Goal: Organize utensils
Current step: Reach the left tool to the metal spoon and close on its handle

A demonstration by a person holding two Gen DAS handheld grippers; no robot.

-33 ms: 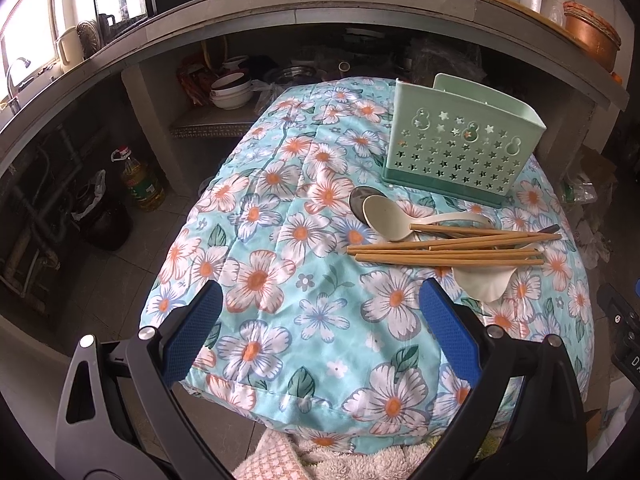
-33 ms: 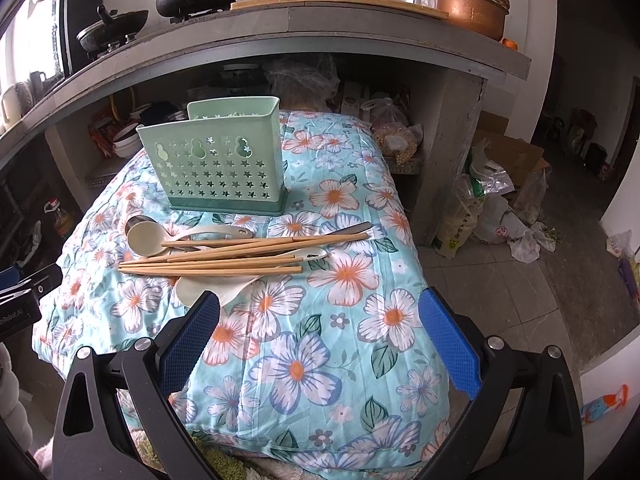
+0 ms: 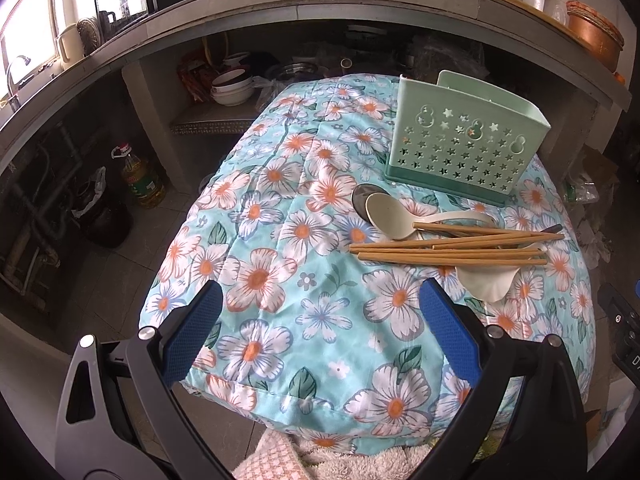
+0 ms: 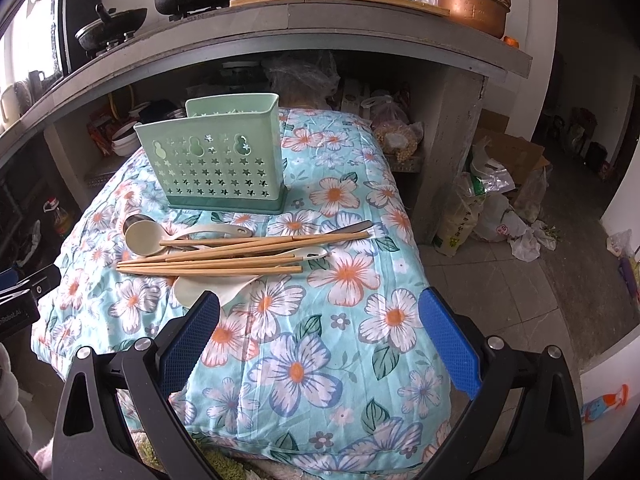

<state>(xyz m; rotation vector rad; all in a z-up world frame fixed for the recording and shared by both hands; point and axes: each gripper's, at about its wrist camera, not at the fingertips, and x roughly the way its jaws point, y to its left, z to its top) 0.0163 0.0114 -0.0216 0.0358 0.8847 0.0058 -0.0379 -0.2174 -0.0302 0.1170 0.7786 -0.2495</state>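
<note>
Green caddy (image 3: 464, 148) (image 4: 218, 164), perforated with stars, standing upright on the floral cloth (image 3: 280, 264) (image 4: 320, 340) at its far side; the interior is not visible from either view, so its contents cannot be told. A taller rear compartment rises behind the front wall.

Just in front of the caddy lies a loose pile: chopsticks (image 3: 448, 248) (image 4: 224, 258) laid roughly parallel across a cream spoon (image 3: 390, 220) (image 4: 146, 238) and a white ladle (image 3: 486, 282) (image 4: 208, 290). A metal spoon (image 3: 362, 200) (image 4: 134, 221) shows only as a bowl edge behind the cream spoon. A dark-tipped handle (image 3: 554, 229) (image 4: 356, 227) projects from beneath the chopsticks; its other end is hidden.

Left gripper (image 3: 320, 332): fingers spread wide, holding nothing, over the near cloth edge. Right gripper (image 4: 320, 332): likewise spread and empty, its left finger (image 4: 188, 338) overlapping the ladle's near edge in view. Towelling (image 3: 360, 460) beneath the cloth is cut off by the frame.
</note>
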